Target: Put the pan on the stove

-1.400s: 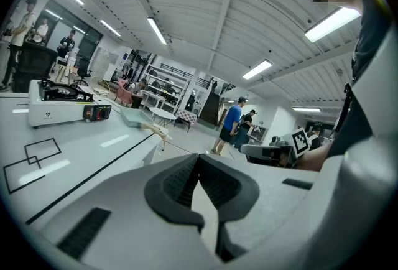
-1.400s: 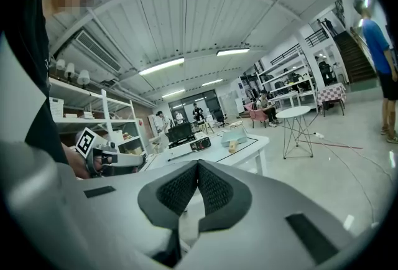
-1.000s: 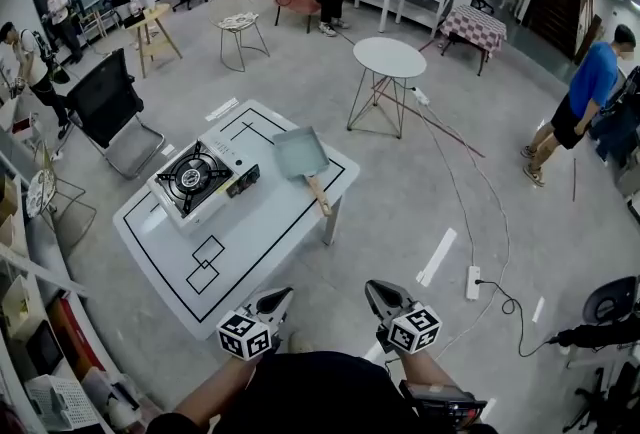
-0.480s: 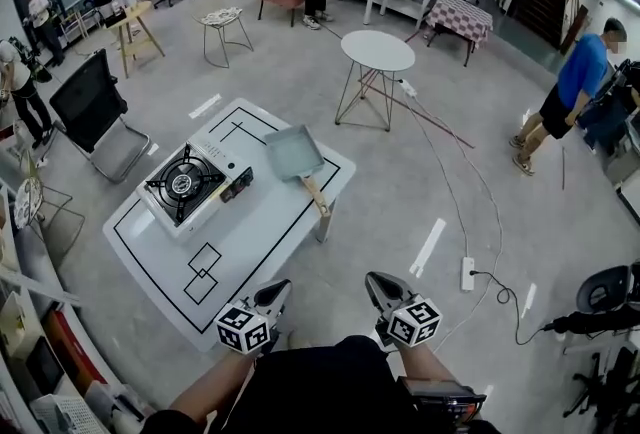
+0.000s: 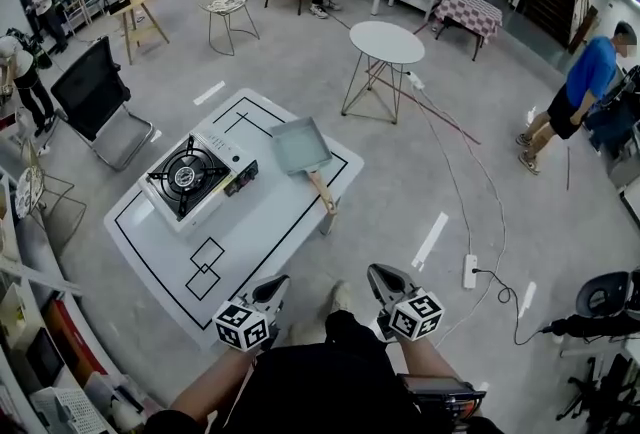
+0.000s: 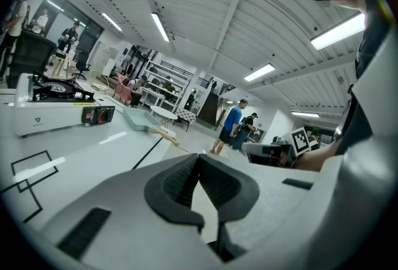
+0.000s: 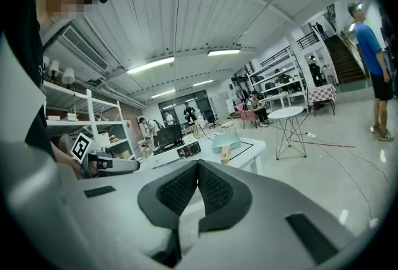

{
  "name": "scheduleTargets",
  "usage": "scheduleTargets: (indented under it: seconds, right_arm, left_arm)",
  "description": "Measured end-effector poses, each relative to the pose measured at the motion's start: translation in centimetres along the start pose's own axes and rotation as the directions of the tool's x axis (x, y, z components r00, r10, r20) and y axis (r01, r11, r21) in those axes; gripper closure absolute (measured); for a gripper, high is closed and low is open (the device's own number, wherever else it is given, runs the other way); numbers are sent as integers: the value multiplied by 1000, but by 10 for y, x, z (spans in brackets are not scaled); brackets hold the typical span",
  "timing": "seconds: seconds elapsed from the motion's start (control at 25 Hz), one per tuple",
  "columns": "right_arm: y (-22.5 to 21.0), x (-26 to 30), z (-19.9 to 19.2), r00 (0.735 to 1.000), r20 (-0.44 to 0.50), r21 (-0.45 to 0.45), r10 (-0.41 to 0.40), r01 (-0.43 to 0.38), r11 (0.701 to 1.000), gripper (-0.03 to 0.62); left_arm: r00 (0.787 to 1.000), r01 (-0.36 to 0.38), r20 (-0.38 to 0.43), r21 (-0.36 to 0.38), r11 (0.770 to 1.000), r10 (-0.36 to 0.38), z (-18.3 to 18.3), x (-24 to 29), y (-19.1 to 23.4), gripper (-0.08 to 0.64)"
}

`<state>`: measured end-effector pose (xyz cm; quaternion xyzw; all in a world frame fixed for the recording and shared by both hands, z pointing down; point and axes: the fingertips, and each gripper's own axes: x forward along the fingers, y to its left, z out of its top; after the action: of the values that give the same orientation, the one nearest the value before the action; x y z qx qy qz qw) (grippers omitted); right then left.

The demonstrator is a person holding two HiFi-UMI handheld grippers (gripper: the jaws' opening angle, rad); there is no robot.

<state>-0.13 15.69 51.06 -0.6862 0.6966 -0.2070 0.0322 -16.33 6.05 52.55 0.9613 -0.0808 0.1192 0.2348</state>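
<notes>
The square grey-blue pan [image 5: 300,144] with a wooden handle [image 5: 323,191] lies on the white table [image 5: 260,232], right of the portable gas stove [image 5: 190,178]. Nothing sits on the stove's burner. My left gripper [image 5: 276,283] is shut and empty, just off the table's near corner. My right gripper [image 5: 379,273] is also shut and empty, over the floor further right. In the left gripper view the stove [image 6: 55,107] and the pan [image 6: 139,118] lie far ahead of the closed jaws [image 6: 198,157]. The right gripper view shows the pan [image 7: 225,140] beyond its closed jaws [image 7: 198,164].
A round side table [image 5: 387,43] stands beyond the white table. A power strip [image 5: 469,271] and cables lie on the floor at right. A black chair [image 5: 95,92] stands left of the table. A person in blue [image 5: 590,82] stands at right; others are far back.
Both grippers have drifted only slightly and stay shut. A shoe has come into view between them, and the table sits a little differently in the head view.
</notes>
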Motion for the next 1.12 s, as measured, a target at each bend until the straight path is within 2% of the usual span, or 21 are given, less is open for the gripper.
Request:
scheduleTargets:
  seconds: [0.36, 1.12]
  right_arm:
    - [-12, 45, 1, 996, -29, 23, 81, -81, 996, 568]
    - [-98, 153, 66, 980, -40, 40, 197, -195, 980, 568]
  left_arm:
    - [997, -71, -10, -34, 997, 71, 1, 12, 23, 551]
    - [986, -165, -26, -88, 982, 164, 53, 106, 83, 551]
